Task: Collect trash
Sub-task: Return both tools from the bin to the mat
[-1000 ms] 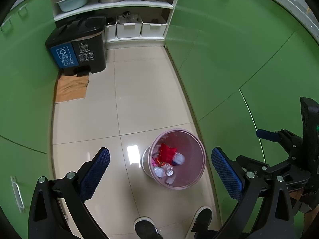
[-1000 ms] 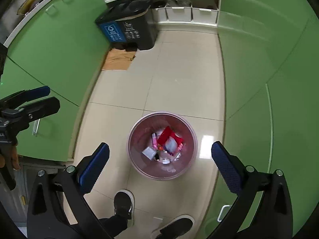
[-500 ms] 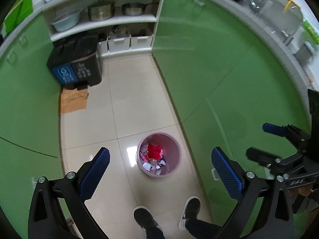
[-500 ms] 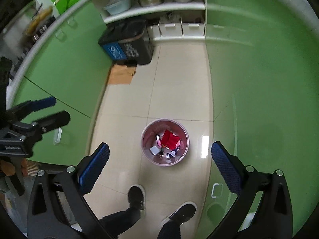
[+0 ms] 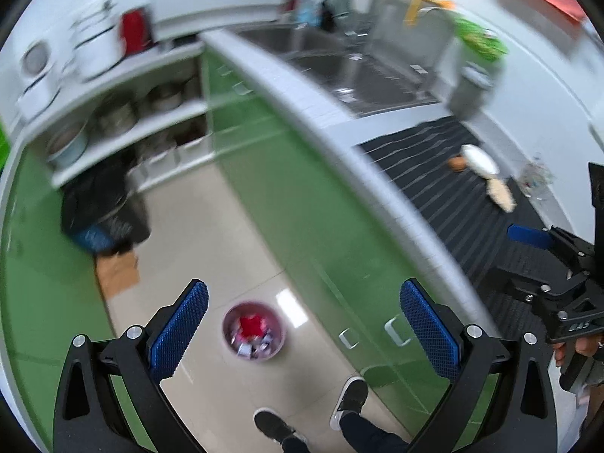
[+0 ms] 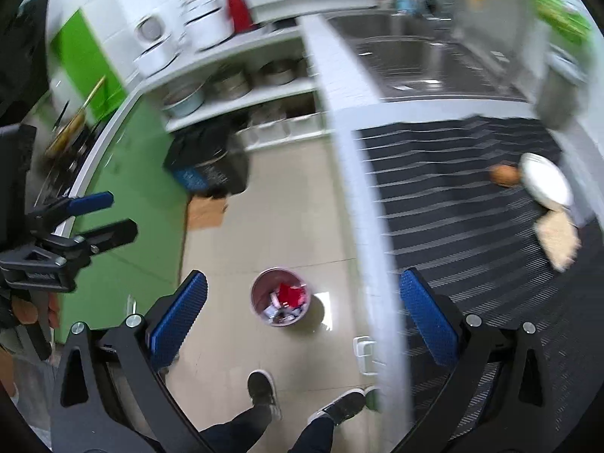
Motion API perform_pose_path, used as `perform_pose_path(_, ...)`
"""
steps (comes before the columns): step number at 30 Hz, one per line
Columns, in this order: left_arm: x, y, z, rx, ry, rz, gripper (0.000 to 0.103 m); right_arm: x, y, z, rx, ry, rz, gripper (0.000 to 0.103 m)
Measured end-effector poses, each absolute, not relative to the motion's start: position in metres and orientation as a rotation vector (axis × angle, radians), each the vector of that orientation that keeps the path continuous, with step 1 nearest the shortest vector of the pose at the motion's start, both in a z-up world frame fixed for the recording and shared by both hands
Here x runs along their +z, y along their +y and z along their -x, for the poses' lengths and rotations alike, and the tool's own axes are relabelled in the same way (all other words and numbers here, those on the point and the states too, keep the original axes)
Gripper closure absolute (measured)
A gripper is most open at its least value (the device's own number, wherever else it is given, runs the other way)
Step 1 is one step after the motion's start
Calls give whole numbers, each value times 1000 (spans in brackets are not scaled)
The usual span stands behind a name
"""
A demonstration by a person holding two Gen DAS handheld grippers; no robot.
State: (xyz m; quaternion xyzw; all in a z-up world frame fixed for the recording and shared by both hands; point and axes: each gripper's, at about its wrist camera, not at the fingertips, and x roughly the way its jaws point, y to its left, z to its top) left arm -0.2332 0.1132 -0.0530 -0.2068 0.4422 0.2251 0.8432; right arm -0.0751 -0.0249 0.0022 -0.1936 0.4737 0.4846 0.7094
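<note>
Both the left gripper and right gripper hang spread and empty high above the bin, probably to reach blurred scraps on the counter mat.

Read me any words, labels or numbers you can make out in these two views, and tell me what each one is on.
"45": apparently the end of a longer marking on the right gripper, seen in the left wrist view; the rest is unclear.
Blue label on the black bin: too blurred to read.
Trash in the pink wastebasket: any print is too small and blurred.
Nothing else is legible.
</note>
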Motion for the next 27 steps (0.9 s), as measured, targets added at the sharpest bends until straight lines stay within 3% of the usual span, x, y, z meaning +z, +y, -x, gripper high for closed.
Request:
perform_pose_path(14, -27, 28, 84, 261, 927, 322, 5, 8, -148, -41, 873, 1048, 347, 3)
perform_pose_path(27, -69, 27, -49, 103, 1021, 224, 5, -22, -173, -106, 706, 1127, 255, 3)
